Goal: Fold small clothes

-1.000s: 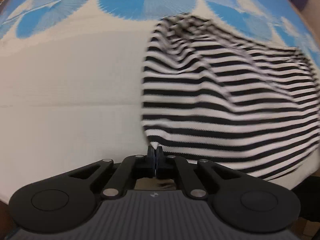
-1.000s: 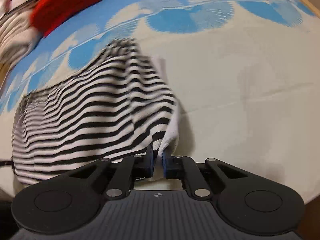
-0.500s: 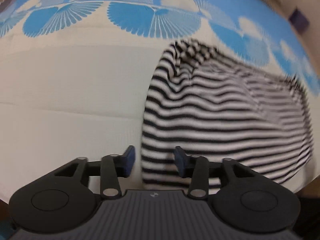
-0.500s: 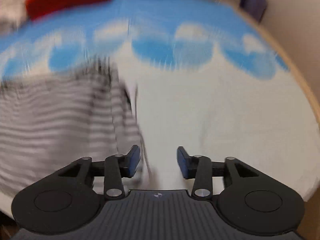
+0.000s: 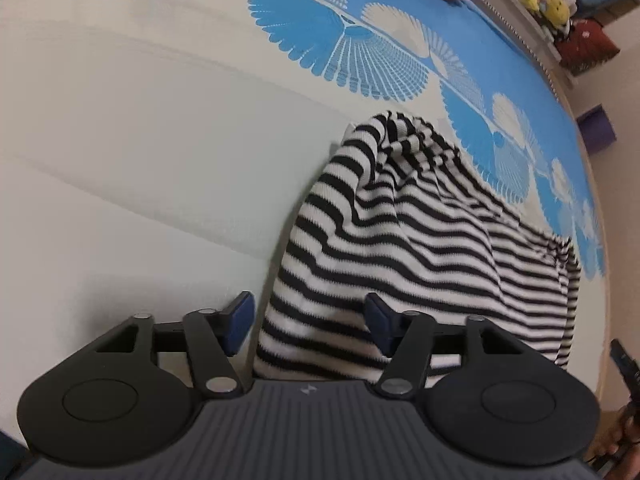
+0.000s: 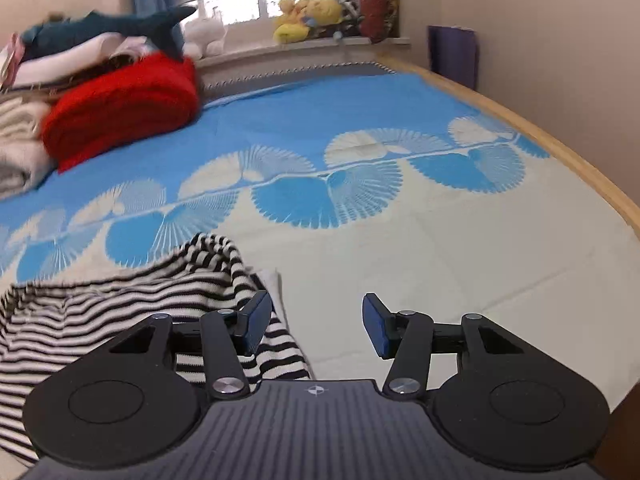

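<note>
A black-and-white striped knit garment (image 5: 420, 240) lies folded and rumpled on the bed's cream and blue cover. In the right wrist view it (image 6: 120, 300) lies at the lower left. My left gripper (image 5: 306, 326) is open and empty, hovering over the garment's near left edge. My right gripper (image 6: 316, 326) is open and empty, just right of the garment's near right edge, its left finger (image 6: 256, 320) above the cloth.
A red cushion (image 6: 124, 108) and a pile of folded clothes (image 6: 24, 148) lie at the far left of the bed. Plush toys (image 6: 308, 16) sit on the windowsill. The bed's wooden edge (image 6: 560, 152) runs along the right.
Both grippers were shut on the garment's near corners a second ago; they have opened, let it drop onto the bed, and lifted back. The right view has tilted upward.
</note>
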The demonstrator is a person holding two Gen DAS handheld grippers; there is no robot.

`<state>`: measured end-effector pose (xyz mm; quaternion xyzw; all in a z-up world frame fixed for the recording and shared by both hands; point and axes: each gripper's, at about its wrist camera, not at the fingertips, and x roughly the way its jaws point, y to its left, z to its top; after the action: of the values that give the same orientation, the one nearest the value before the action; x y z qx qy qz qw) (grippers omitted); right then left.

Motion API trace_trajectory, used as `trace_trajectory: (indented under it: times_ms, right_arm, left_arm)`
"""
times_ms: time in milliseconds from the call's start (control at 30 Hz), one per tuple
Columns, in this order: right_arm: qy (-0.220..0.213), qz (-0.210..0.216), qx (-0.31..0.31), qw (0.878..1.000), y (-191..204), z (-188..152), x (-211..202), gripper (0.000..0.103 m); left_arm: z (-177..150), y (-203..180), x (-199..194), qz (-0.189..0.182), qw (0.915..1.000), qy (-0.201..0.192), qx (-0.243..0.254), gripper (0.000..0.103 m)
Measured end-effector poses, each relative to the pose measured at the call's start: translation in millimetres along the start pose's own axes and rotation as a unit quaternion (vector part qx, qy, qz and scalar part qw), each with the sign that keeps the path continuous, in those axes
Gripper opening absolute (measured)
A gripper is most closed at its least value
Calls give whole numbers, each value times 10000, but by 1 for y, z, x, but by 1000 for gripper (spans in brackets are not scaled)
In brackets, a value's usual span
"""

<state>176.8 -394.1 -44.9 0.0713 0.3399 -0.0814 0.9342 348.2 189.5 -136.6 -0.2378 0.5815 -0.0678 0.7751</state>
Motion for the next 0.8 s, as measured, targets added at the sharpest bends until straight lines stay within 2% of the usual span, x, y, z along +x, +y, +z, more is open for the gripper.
trace_trajectory:
  times_ms: [167,333,500,567,600,633,733,800]
  right_arm:
    - [79,140,-338,9993,7,-2,6,53]
    - [149,172,-475,9986,3,-3,11,53]
    - [171,112,-337,9992,-5,-3,15,53]
    - [169,90,-250,9995,-7,-2,15,53]
    - [173,82,-200,9996,-9,-1,16,53]
    - [169,67,-151,9997,-10,0,16,53]
    - [171,17,45,9998,-11,3,18,53]
    - [161,4,199,9997,-9,4,19,53]
  left_arm:
    - [6,15,28,-144,9990,286,-315,76]
    - [11,7,49,-944,9939,435,-356,76]
    - [11,-21,67,-1134,9924,463,63,74]
    - [10,-32,72,-1075,9928,458,249,58]
    - [10,-36,74,-1025,9930,466,345,35]
    - [11,-39,76,-1032,9927,493,382,29]
    - [9,-47,68,-977,9919,334,740,24]
    - [10,-45,58,-992,9923,212,708,22]
